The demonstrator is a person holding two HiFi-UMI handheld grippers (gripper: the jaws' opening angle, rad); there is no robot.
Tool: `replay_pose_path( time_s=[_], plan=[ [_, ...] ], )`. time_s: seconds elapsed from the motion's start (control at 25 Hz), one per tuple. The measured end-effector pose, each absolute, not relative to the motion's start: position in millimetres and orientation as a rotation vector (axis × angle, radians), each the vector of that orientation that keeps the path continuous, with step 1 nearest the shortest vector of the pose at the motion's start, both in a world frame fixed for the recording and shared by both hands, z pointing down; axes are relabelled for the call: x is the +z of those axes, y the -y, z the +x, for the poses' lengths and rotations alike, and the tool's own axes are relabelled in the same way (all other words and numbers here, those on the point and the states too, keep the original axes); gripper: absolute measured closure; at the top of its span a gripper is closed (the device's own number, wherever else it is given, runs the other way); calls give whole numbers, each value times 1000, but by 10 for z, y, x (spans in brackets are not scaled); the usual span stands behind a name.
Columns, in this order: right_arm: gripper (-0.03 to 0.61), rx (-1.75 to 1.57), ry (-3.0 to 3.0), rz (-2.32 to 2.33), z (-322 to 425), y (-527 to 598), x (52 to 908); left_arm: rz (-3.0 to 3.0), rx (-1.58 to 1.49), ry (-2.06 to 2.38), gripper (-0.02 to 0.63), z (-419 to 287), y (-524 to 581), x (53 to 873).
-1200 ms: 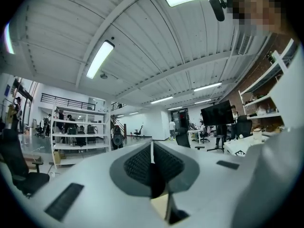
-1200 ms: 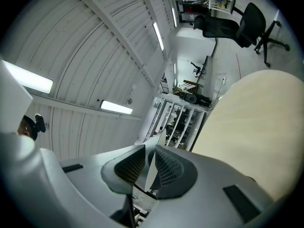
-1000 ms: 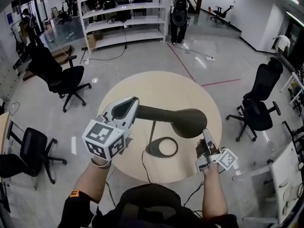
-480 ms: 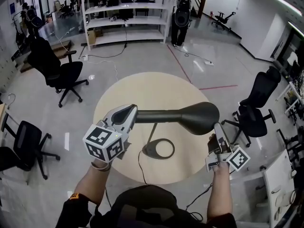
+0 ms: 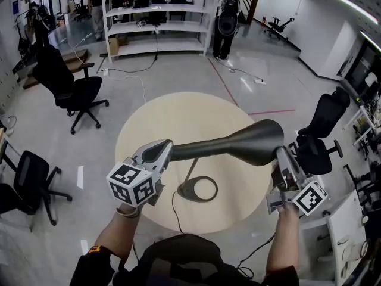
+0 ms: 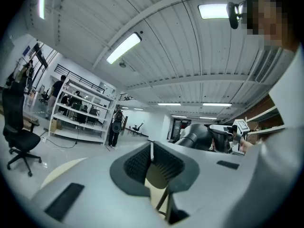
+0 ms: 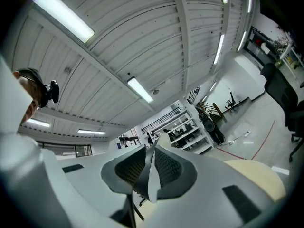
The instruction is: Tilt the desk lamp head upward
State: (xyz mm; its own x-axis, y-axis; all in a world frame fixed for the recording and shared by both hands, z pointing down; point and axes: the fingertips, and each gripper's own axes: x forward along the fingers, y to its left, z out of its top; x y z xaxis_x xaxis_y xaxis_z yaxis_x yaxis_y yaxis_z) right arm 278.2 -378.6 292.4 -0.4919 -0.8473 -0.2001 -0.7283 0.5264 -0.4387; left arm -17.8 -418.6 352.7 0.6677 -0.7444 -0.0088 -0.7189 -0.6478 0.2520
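A dark desk lamp stands on the round beige table [image 5: 178, 115], its ring base [image 5: 199, 189] near the front edge. Its long arm [image 5: 202, 149] runs from my left gripper [image 5: 162, 151] rightward up to the flared head [image 5: 257, 142]. My right gripper [image 5: 280, 157] is shut on the head's rim; in the right gripper view the pale rim edge [image 7: 153, 184] sits between the pads of that gripper [image 7: 151, 170]. In the left gripper view my left gripper [image 6: 152, 158] is shut with nothing between its pads, and the lamp head [image 6: 195, 137] shows beyond it.
Black office chairs stand around the table, at the left [image 5: 77, 91], lower left [image 5: 27, 183] and right [image 5: 318, 142]. White shelving [image 5: 158, 16] is at the back. A cable [image 5: 174, 210] runs from the lamp base off the table's front edge.
The lamp head has swung up and to the right, and my right gripper has gone with it. My left gripper has stayed at the arm's near end.
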Motion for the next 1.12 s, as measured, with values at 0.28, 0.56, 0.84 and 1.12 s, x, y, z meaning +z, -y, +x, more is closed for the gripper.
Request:
replay_pose_path(
  time_s=[0.28,0.56,0.84,1.12],
  plan=[
    [509,-294,-2470,-1267,2525,3725,2614,2606,-224,1130,549,-226,4157,3701],
    [509,-162,-2558,-1290,2279,3639,2325,2567,-251,1093,549,-237,4101,3855],
    [509,-42,-2640,-1294,2023,3614,2116,2530,-279,1069,549,-283,4099,4012],
    [509,53,-2706,-1297,1777,3552,1950,2510,-266,1040,560,-279,4076,4146]
  ],
)
